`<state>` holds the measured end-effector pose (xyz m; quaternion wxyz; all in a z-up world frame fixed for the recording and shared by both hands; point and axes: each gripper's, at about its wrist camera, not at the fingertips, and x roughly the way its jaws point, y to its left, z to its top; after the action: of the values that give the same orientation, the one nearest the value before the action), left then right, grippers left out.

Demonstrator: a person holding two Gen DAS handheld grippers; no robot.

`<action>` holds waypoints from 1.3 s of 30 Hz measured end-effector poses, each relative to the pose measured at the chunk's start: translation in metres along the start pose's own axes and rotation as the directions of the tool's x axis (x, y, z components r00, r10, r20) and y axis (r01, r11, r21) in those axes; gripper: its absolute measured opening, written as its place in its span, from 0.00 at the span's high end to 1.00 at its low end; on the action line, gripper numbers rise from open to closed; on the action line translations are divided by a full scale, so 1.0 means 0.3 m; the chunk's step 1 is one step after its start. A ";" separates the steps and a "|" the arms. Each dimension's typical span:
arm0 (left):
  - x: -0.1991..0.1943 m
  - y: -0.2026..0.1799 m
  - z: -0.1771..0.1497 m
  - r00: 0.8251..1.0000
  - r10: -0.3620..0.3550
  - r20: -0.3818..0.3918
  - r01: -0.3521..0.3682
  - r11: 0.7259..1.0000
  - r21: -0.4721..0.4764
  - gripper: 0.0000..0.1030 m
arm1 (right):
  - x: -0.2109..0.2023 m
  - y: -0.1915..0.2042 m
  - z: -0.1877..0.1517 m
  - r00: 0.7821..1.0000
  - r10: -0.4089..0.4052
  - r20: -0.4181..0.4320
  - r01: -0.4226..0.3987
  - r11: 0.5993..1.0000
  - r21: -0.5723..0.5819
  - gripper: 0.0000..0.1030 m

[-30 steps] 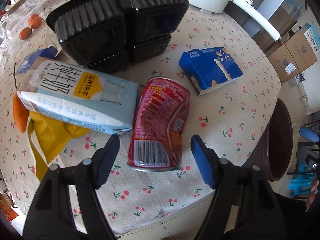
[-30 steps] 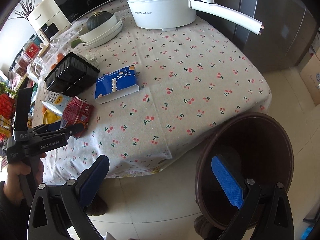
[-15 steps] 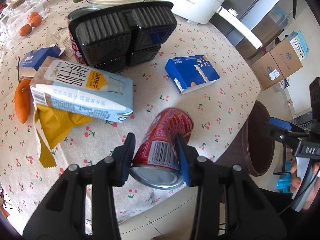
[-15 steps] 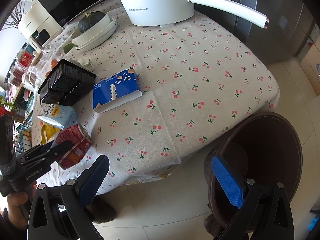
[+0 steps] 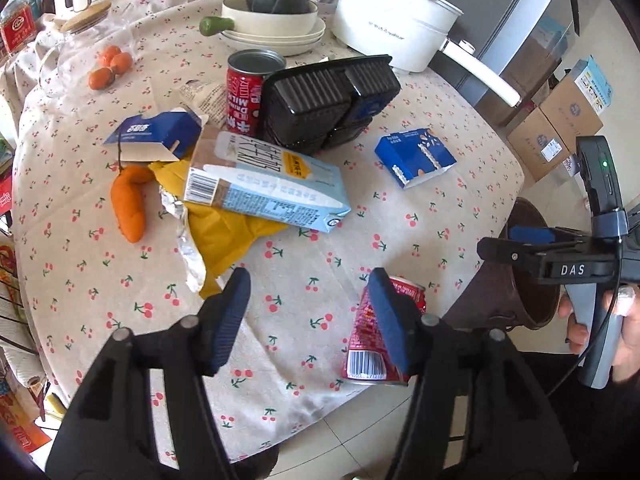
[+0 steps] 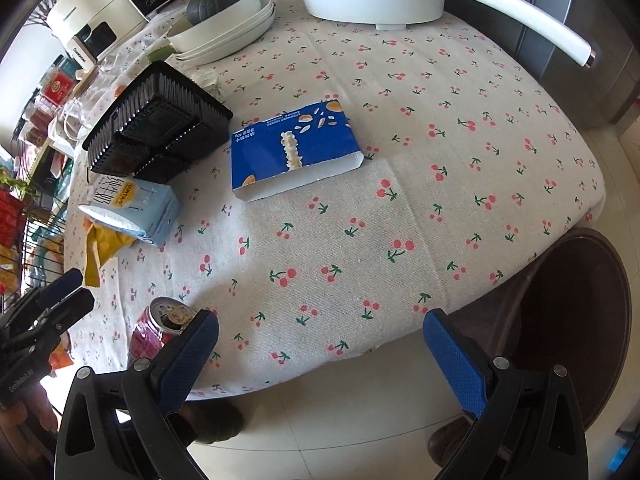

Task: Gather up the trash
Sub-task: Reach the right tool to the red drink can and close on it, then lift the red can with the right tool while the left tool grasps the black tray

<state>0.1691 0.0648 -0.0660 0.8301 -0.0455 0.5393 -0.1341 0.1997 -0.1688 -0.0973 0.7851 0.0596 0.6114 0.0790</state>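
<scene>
A crushed red can (image 5: 370,344) lies on its side near the table's front edge, just behind the right finger of my open left gripper (image 5: 308,316). It also shows in the right wrist view (image 6: 154,330). My right gripper (image 6: 320,354) is open and empty, off the table's front edge beside the brown bin (image 6: 580,320). On the table lie a light-blue milk carton (image 5: 264,184), a yellow wrapper (image 5: 228,236), a blue box (image 5: 414,158), a torn blue box (image 5: 156,138), a black tray (image 5: 328,100) and an upright red can (image 5: 244,92).
An orange carrot (image 5: 128,204), small oranges (image 5: 110,66), a bowl with a squash (image 5: 272,16) and a white pot (image 5: 396,16) with a long handle stand further back. Cardboard boxes (image 5: 560,120) stand on the floor at the right.
My left gripper carried the crushed can toward the table's front edge, then opened and let it go; the can now lies by the right finger. The right gripper moved closer to the table.
</scene>
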 end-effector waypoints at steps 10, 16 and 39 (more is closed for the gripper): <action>-0.035 0.171 0.003 0.987 0.160 0.002 -0.158 0.979 -0.131 0.19 | 0.012 0.251 -0.114 0.995 0.101 -0.015 -0.102 0.995 -0.015 0.00; -0.066 0.260 -0.044 0.978 0.209 -0.012 -0.208 0.967 -0.149 0.18 | 0.114 0.374 -0.130 0.996 0.078 -0.042 -0.078 0.997 0.002 0.01; -0.069 0.194 -0.025 0.989 0.140 0.036 -0.137 0.988 -0.078 0.18 | 0.060 0.319 -0.070 0.995 -0.066 0.071 0.070 0.996 -0.064 0.31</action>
<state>0.1646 0.1269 -0.0638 0.8460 -0.0417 0.5287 -0.0548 0.1786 -0.0714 -0.1012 0.8093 0.0155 0.5829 0.0704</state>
